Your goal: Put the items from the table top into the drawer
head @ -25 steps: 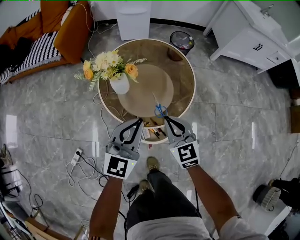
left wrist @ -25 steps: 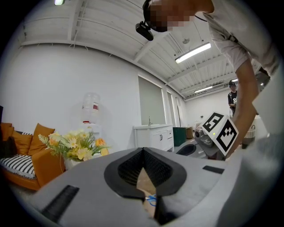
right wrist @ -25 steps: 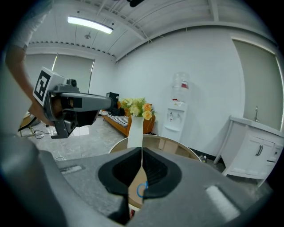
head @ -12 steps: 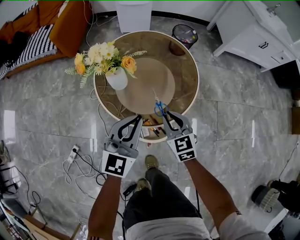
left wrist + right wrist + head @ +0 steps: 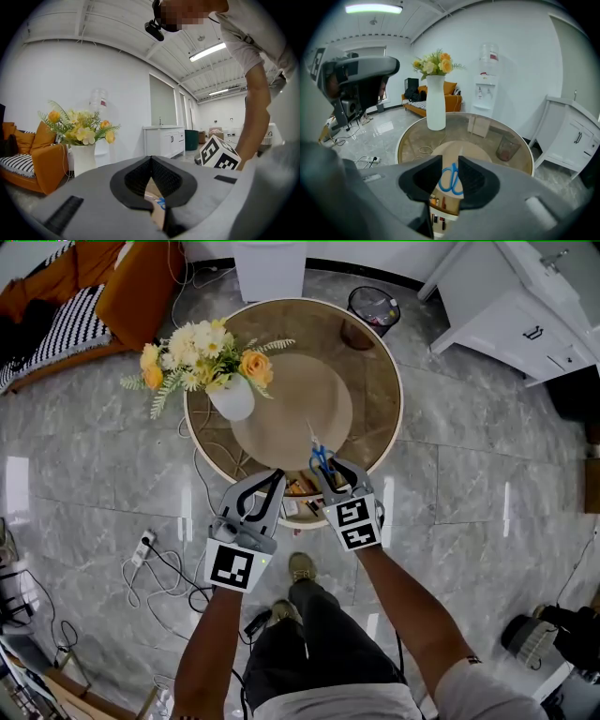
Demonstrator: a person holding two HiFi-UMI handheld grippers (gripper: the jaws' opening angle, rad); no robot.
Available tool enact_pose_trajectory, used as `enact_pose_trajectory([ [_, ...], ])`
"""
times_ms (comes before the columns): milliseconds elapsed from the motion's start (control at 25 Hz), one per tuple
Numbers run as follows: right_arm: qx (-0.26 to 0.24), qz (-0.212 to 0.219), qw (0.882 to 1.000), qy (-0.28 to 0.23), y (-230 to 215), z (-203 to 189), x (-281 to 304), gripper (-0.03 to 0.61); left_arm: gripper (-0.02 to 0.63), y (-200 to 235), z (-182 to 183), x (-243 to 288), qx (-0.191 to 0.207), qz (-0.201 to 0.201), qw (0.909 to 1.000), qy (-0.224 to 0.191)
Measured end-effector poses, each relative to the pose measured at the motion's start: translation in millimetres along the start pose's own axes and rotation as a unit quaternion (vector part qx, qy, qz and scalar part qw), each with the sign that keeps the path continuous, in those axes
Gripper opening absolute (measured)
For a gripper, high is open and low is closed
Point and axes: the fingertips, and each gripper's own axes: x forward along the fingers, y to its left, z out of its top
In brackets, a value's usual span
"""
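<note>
Scissors (image 5: 450, 180) framed between right claw's (image 5: 450, 161) just-opening jaws (left gripper view: mere blue sliver); left claw (image 5: 151, 159) together.

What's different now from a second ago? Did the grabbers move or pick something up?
The right gripper moved in on the blue-handled scissors lying on the glass table. Its jaws have just been opening, and the handles show between them, not gripped. Nothing was picked up or let go. The left gripper stayed shut near the table's edge. The scissors and flower vase stayed put.

The right gripper (image 5: 336, 474) partly hides the scissors (image 5: 320, 458); things inside the open drawer (image 5: 311, 519) are too small to identify.
</note>
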Motion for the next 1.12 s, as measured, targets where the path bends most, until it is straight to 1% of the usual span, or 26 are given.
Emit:
enact_pose_trajectory([
  [80, 0.006, -0.003, 1.0, 0.014, -4, -8, 9, 0.103, 0.0, 0, -4, 3, 0.003, 0.001, 1.0, -0.001],
  [240, 0.013, -0.007, 0.999, 0.036, -10, -22, 24, 0.103, 0.0, -2, -15, 5, -0.003, 0.004, 1.0, 0.002],
  [520, 0.025, 0.001, 0.997, 0.074, -10, -44, 44, 0.115, 0.0, 1, -29, 6, -0.004, 0.009, 0.9999, 0.007],
  [720, 0.027, 0.004, 0.996, 0.09, -11, -55, 53, 0.117, 0.0, 1, -38, 7, -0.006, 0.009, 0.9998, 0.016],
  [880, 0.027, 0.003, 0.995, 0.096, -11, -57, 59, 0.113, 0.0, 3, -43, 10, -0.009, 0.01, 0.9998, 0.015],
  [1120, 0.032, 0.005, 0.995, 0.092, -7, -57, 60, 0.086, 0.0, -1, -50, 8, 0.0, 0.007, 0.9999, 0.013],
])
